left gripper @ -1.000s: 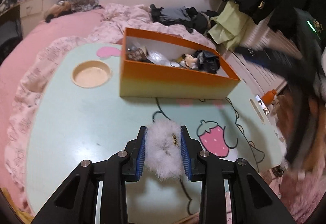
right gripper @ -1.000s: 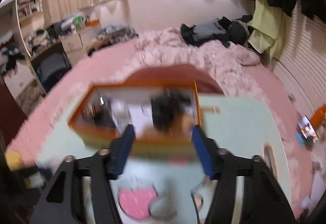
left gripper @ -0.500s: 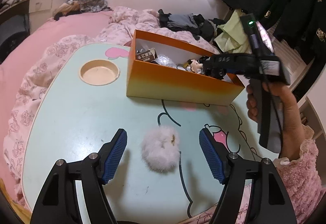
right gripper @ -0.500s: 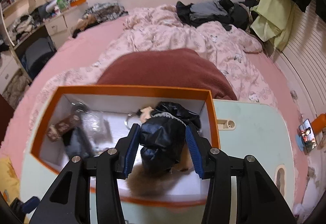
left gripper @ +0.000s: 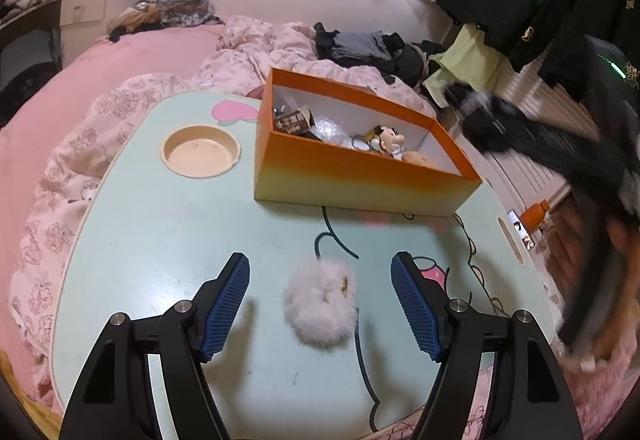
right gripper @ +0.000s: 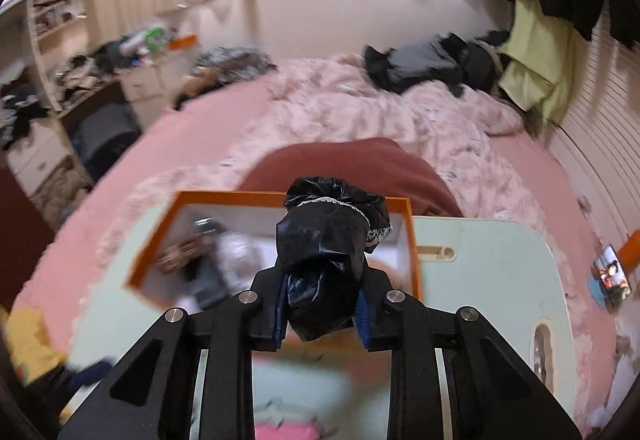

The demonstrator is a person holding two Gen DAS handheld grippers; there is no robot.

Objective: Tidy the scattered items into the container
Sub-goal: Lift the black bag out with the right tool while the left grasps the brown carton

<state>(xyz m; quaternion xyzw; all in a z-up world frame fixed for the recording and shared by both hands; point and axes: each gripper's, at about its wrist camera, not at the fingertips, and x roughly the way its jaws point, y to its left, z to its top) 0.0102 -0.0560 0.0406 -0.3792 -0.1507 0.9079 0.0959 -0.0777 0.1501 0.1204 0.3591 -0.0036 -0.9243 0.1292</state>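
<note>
At the far left lies a pink bed (left gripper: 132, 51) with a flowered quilt, and the pale mint-green surface with cartoon drawings (left gripper: 160, 224) sits on it. A round beige recess (left gripper: 201, 156) is sunk into the surface toward its far left part. Nearer the camera, the left tool (left gripper: 320, 306) hovers low over the surface with its blue ribbed pads spread wide. Between them, touching neither pad, a small white fluffy fur pompom (left gripper: 321, 304) rests on the surface. Beyond it, toward the far side, stands the orange rectangular cardboard box with a white inside (left gripper: 352, 179); it holds a brown printed packet (left gripper: 293, 120), a crinkled clear wrapper and a small cartoon figure charm (left gripper: 386, 139). To the right of the box the right tool (right gripper: 323, 306) shows only as a dark blur in the left wrist view. Its own camera shows its jaws closing, with the pads pressed against a crumpled glossy black cloth piece with a white lace trim (right gripper: 326, 240), held above the near right part of the box. Dark clothes hang at the far right.
</note>
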